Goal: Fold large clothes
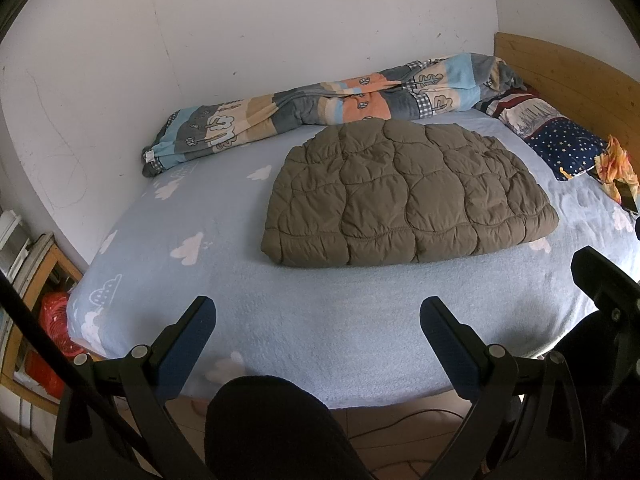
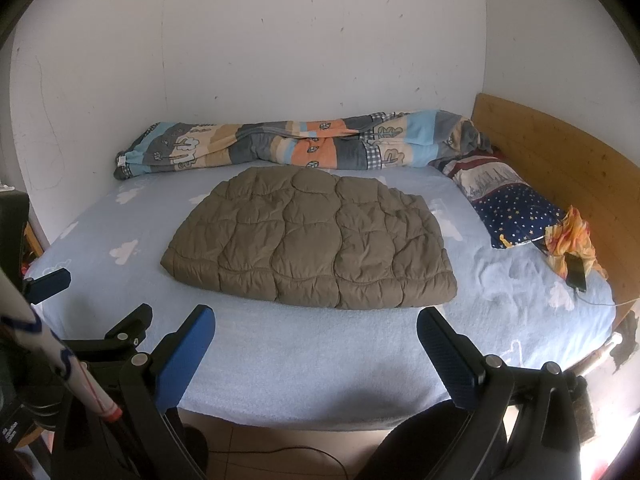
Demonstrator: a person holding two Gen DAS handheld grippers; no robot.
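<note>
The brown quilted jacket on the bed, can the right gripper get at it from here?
Probably yes: the right gripper is open and empty, and only bare blue sheet lies between it and the folded brown jacket.

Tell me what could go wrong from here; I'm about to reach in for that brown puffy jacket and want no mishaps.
1. The phone and its white cable lie on the bedsheet to the jacket's right; a sweep might drag them off.
2. The puffy jacket looks slippery, so folds may spring open.
3. Both the left gripper and the right gripper hang open off the bed's near edge; reaching the far hem could snag the rolled blanket.
</note>
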